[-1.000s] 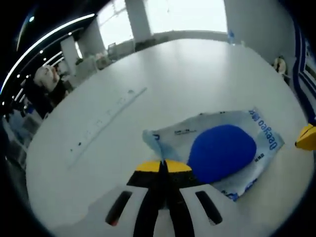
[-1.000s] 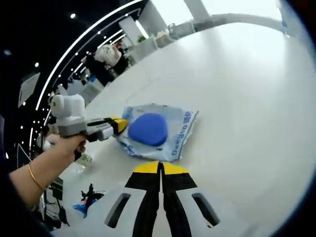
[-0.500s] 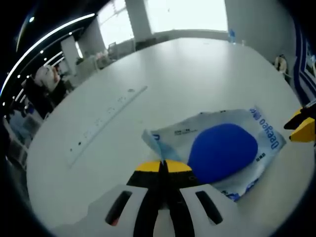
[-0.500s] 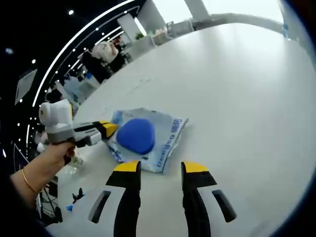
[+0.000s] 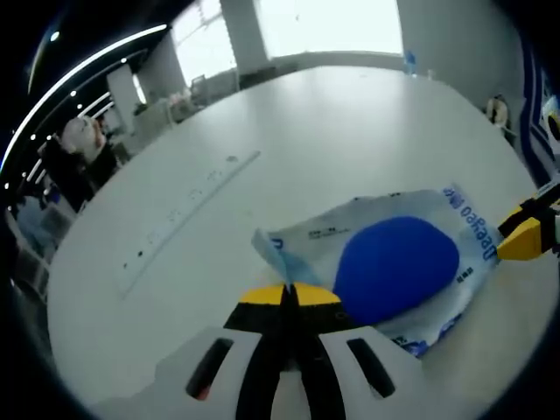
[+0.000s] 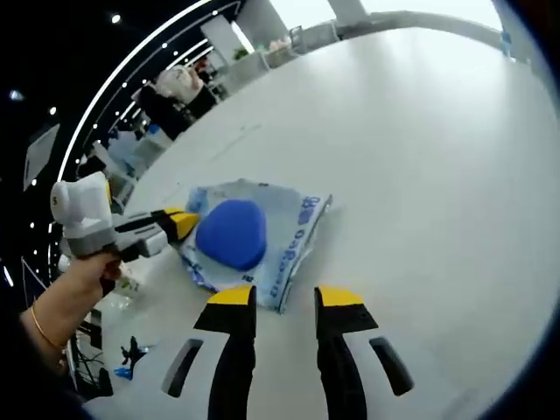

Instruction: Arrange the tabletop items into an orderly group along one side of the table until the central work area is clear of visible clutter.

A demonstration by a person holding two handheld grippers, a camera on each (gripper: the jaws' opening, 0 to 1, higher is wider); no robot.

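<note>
Right tongs (image 6: 285, 297), shut a second ago, now gape beside packet (image 6: 289, 241).

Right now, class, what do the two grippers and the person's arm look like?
Each gripper has two black jaws with yellow tips on a white body with dark slots: the left gripper and the right gripper. In the right gripper view, the left one carries a white box. The hand holding it wears a thin gold bracelet.

Packet (image 5: 394, 267) on table (image 5: 332, 122) — ruler (image 5: 188, 219) left of it.
</note>
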